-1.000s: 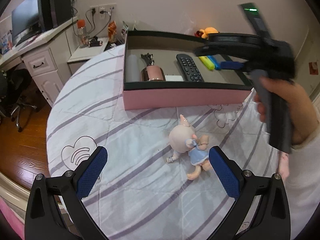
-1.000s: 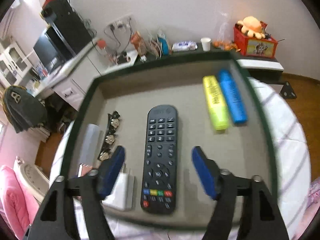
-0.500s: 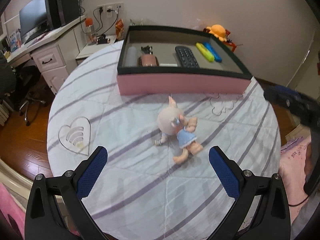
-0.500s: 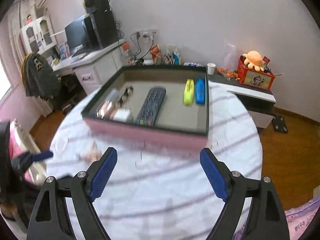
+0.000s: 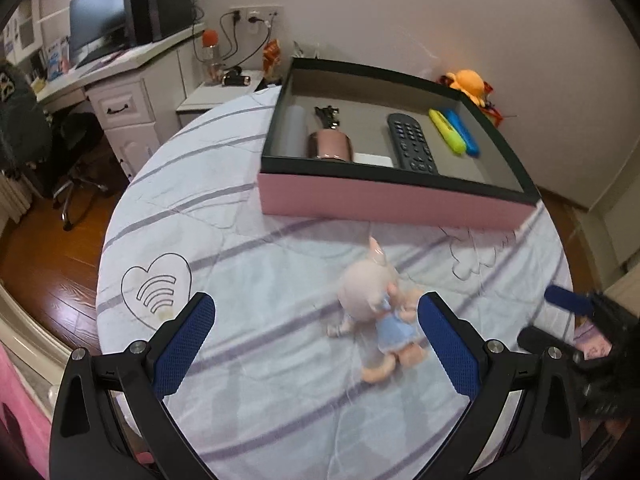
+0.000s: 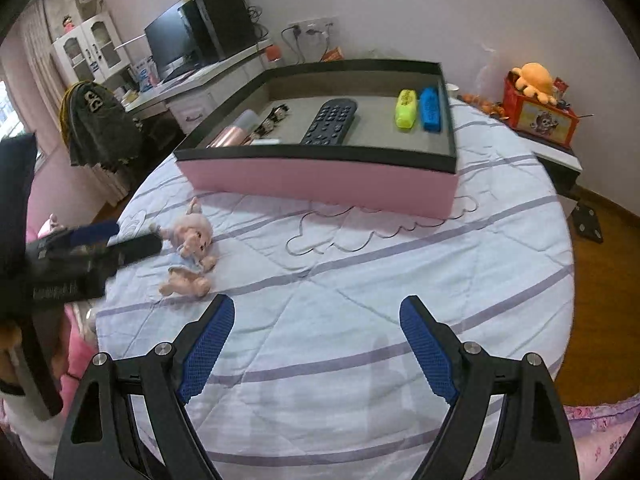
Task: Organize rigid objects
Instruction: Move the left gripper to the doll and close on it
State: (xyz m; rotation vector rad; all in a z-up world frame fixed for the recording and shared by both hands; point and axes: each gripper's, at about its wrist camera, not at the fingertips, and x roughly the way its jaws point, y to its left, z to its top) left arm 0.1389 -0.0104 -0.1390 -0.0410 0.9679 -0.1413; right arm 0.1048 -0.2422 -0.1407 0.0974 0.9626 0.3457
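Observation:
A small doll (image 5: 372, 312) with a pale pink head and blue dress lies on the striped tablecloth, also in the right wrist view (image 6: 190, 248). My left gripper (image 5: 316, 320) hangs open over it, the doll near its right finger, untouched. My right gripper (image 6: 318, 312) is open and empty above bare cloth at the table's near side. The pink box (image 5: 392, 200) with a black rim holds a black remote (image 5: 412, 144), a yellow highlighter (image 5: 446, 132), a blue highlighter (image 5: 464, 132), a rose-gold cylinder (image 5: 330, 144) and a white charger (image 5: 372, 159).
The round table's edge (image 6: 560, 280) drops to wooden floor on the right. A white desk (image 5: 120, 96) with a monitor and an office chair stand to the left. An orange plush (image 6: 536, 78) sits on a red box behind.
My right gripper pulled back from over the box, leaving the remote inside, and now hangs low over the near cloth. The left gripper rolled slightly, staying over the doll.

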